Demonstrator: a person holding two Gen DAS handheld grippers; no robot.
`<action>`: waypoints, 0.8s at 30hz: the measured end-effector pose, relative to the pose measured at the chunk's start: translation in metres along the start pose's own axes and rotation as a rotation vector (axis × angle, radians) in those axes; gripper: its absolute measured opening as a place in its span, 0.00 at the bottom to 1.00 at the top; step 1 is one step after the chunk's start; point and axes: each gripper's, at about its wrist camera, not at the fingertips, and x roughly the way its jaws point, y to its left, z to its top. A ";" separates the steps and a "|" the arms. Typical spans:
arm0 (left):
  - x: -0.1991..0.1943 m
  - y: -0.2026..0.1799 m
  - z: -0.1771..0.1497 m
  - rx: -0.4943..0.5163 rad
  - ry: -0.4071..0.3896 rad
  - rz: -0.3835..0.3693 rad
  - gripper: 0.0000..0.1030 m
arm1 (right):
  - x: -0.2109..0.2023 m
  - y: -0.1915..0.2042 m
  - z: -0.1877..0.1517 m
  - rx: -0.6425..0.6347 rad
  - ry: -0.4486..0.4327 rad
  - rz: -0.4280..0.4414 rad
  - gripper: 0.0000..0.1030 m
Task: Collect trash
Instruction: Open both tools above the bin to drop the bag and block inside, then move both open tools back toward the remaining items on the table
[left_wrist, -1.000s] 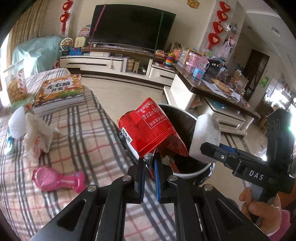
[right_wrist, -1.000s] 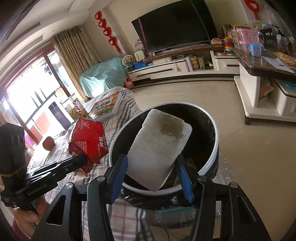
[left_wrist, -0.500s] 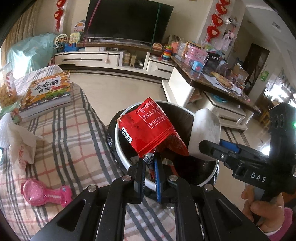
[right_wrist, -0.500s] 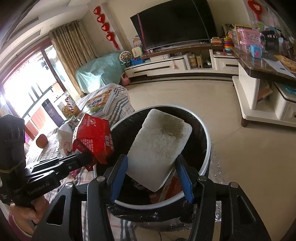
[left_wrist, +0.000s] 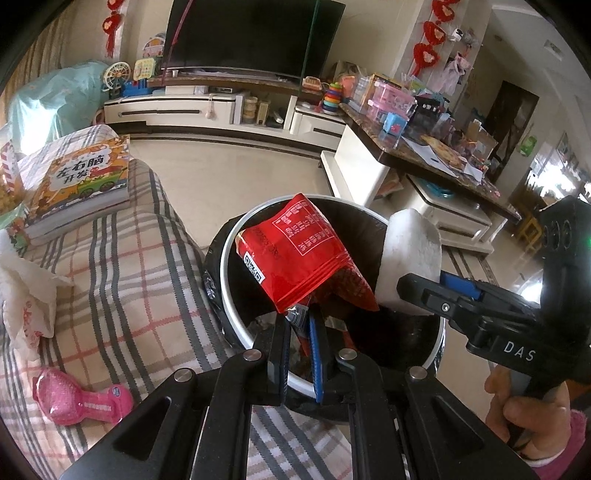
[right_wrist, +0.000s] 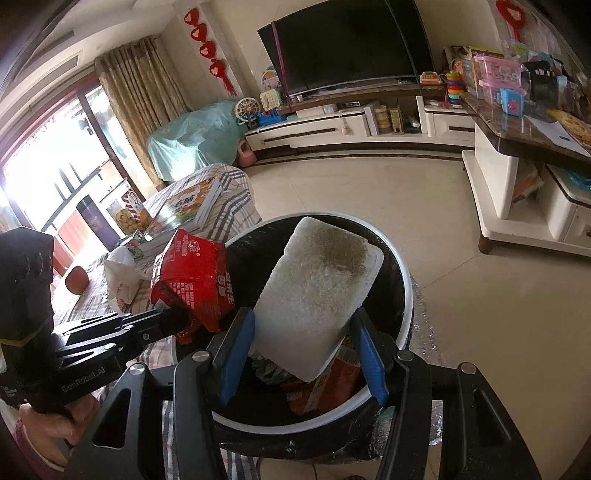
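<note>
Trash bin (left_wrist: 236, 258) now nearer both claws

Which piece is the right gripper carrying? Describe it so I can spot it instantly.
Find the round trash bin with the white rim beside the plaid-covered sofa. Over its opening, the right gripper clamps a white foam block. Unlike the glossy red snack bag alongside, it is thick, matte, with a brownish stain.

"DAS" on right tool (left_wrist: 439, 291) body; "GenRobot.AI" on left tool (right_wrist: 177, 317) body; "左右脑开发" on book (left_wrist: 79, 177) cover.
</note>
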 end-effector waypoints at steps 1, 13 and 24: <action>0.000 -0.001 0.000 0.003 0.001 0.001 0.08 | 0.000 0.000 0.000 0.000 0.000 0.001 0.55; -0.010 -0.001 -0.001 0.002 -0.018 0.034 0.43 | -0.002 -0.004 0.000 0.023 0.008 -0.004 0.71; -0.048 0.034 -0.034 -0.097 -0.064 0.044 0.50 | -0.018 0.012 -0.009 0.041 -0.029 0.030 0.84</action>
